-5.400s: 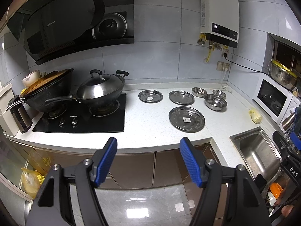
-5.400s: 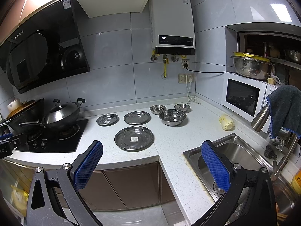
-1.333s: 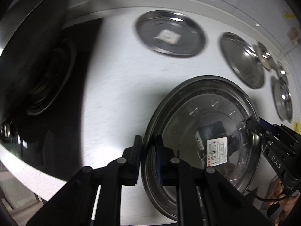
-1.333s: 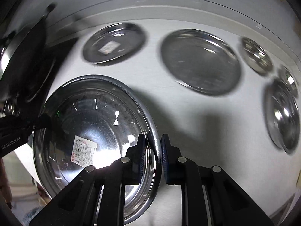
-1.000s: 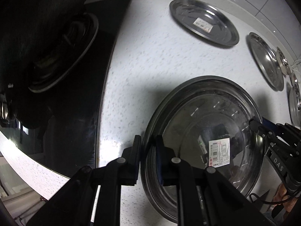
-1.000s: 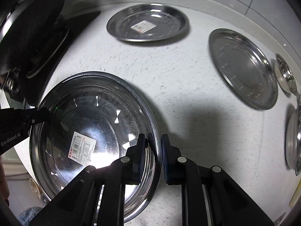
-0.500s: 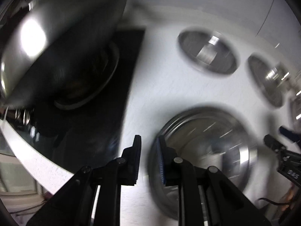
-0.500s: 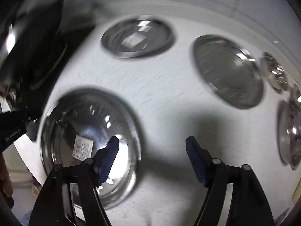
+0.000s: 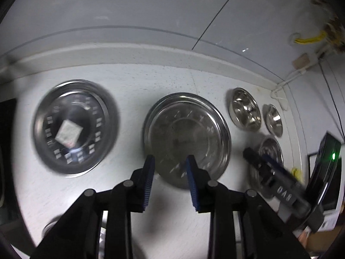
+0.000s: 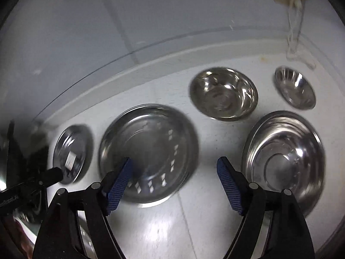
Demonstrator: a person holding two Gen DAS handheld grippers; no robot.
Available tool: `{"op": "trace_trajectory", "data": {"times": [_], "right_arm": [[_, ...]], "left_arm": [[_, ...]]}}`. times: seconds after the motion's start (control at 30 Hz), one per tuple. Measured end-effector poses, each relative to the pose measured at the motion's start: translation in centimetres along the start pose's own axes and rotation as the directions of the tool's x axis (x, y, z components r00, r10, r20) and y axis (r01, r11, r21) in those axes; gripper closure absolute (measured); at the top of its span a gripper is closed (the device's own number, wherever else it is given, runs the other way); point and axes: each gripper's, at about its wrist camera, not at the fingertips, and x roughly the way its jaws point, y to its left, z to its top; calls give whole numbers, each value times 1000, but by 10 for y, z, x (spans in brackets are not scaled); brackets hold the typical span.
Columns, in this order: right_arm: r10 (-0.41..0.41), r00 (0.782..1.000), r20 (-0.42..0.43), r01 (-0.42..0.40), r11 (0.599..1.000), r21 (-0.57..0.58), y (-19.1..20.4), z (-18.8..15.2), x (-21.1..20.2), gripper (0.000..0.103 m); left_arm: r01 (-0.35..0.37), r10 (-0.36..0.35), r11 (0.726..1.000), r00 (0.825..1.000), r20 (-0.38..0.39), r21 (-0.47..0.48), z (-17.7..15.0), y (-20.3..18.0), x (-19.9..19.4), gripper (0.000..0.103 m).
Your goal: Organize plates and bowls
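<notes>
Dim, motion-blurred fisheye views; glare on steel, dark vignetted corners.

- Right gripper (image 10: 174, 172) open, empty, over the counter (image 10: 194, 215).
- Middle plate (image 10: 151, 149) ahead; labelled plate (image 10: 72, 153) to its left.
- Three bowls: (image 10: 224, 95), (image 10: 295, 88), (image 10: 284, 157).

Left gripper (image 9: 169, 166): black angular frame, silver round screw heads, ribbed blue pads (image 9: 148, 179) on the inner finger faces. Right gripper (image 10: 174, 172): same black frame, silver screws, blue textured pads (image 10: 229, 185). White lettering, partly legible, and a green indicator light on the black housings seen from the opposite cameras.
</notes>
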Motion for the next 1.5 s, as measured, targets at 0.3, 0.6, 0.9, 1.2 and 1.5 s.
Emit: {"op": "trace_trajectory", "data": {"times": [0.3,0.6,0.9,1.2,1.5], "right_arm": [[12,998,-68,-8,998,55,-17,22,44,27],[28,996,-90,-23,998,56,-17,28,62,27],[10,996,-93,-7,999,33,-2,34,73,27],[-40,994,-101,40,999,0,8,35,86,26],[24,994,-107,-21,999,30,5,41,83,26]], "left_arm": [[-79,78,996,995,-57,-29,43,1,72,74],[-142,142,990,989,-43,8,52,8,77,74],[-151,148,988,984,-94,-20,58,26,96,74],[-152,148,988,980,-131,-20,56,28,116,74],[-149,144,988,979,-143,-31,59,27,125,74]]}}
